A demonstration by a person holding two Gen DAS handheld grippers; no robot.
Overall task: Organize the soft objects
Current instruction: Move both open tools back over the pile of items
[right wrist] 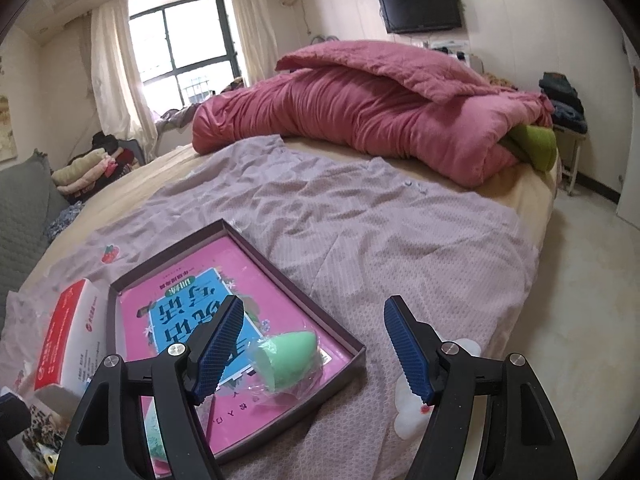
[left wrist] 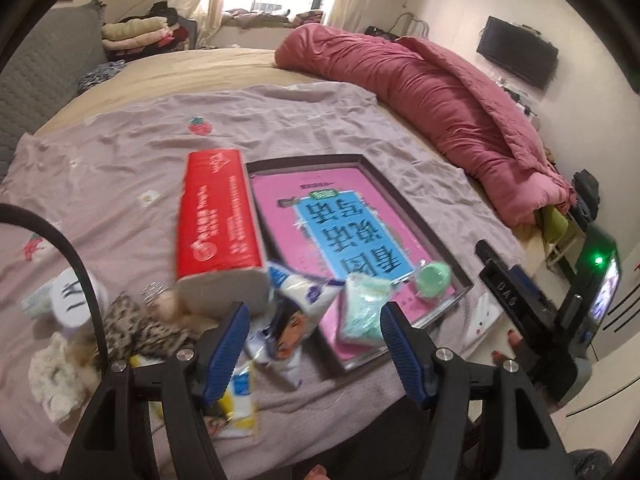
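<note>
Both the left tongs (left wrist: 314, 320) and right tongs (right wrist: 314, 320) gape empty. The green sponge (right wrist: 290, 354) sits in the tray (right wrist: 320, 304); the near-left pile (left wrist: 132, 328) could snag or spill off the bed (right wrist: 400, 224).

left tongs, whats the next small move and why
Probably lower the left tongs onto the white snack packet just below them and close. Their jaws are open with nothing between them, and the packet lies outside the dark tray, where the green sponge and mint pouch already sit. The right tongs hang open over the tray.
</note>
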